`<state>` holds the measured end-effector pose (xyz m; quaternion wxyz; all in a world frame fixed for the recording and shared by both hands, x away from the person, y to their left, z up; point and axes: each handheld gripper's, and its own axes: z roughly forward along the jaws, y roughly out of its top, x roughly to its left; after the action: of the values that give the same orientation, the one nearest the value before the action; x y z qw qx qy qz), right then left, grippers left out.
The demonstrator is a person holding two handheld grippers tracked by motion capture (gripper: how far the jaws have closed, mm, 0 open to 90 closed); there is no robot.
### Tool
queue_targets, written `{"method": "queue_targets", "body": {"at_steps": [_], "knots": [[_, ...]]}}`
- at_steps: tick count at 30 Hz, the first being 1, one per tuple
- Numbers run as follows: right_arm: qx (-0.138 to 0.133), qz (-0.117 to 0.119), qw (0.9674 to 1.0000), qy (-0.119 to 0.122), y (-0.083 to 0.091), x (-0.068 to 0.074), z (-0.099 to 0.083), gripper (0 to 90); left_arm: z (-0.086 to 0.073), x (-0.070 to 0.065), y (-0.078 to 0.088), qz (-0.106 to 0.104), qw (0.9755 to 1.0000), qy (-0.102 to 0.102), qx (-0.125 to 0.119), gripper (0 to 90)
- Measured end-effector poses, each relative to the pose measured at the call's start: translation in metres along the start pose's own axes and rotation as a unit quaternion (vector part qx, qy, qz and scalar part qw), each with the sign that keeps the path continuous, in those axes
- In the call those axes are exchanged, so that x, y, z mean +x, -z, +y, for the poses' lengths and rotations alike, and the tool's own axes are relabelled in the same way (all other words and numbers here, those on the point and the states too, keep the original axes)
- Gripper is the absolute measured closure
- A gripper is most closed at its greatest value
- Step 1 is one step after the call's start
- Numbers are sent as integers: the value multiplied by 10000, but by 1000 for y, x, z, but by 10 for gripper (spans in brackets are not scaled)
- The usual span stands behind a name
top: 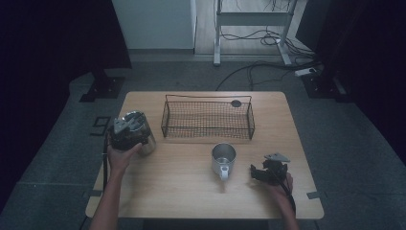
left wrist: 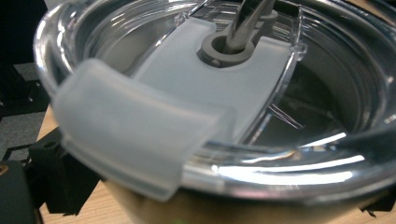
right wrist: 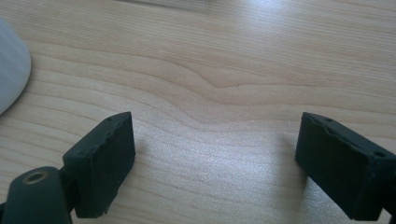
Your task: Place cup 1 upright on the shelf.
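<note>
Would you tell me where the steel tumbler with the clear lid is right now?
In the high view, the steel tumbler stands near the table's left edge, at the left gripper, left of the wire basket.

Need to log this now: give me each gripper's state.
Left gripper: around the steel tumbler with clear plastic lid; grip cannot be told.
Right gripper: open, empty, above the wooden table.
</note>
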<state>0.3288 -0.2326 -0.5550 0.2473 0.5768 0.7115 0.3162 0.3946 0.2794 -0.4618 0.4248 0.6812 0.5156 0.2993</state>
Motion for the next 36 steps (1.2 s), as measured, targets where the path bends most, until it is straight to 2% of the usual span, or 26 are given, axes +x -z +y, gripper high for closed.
{"method": "queue_targets", "body": {"at_steps": [7,18,36], "knots": [[-1,-2,10000,-1,0,0,0,118,5,0,12,9,10000,-5,-54,39],[1,-2,10000,-7,0,0,0,118,24,-10,30,-84,9995,-136,-286,40],[7,-8,10000,5,0,0,0,117,45,-25,46,-204,9986,-235,-427,40]]}}
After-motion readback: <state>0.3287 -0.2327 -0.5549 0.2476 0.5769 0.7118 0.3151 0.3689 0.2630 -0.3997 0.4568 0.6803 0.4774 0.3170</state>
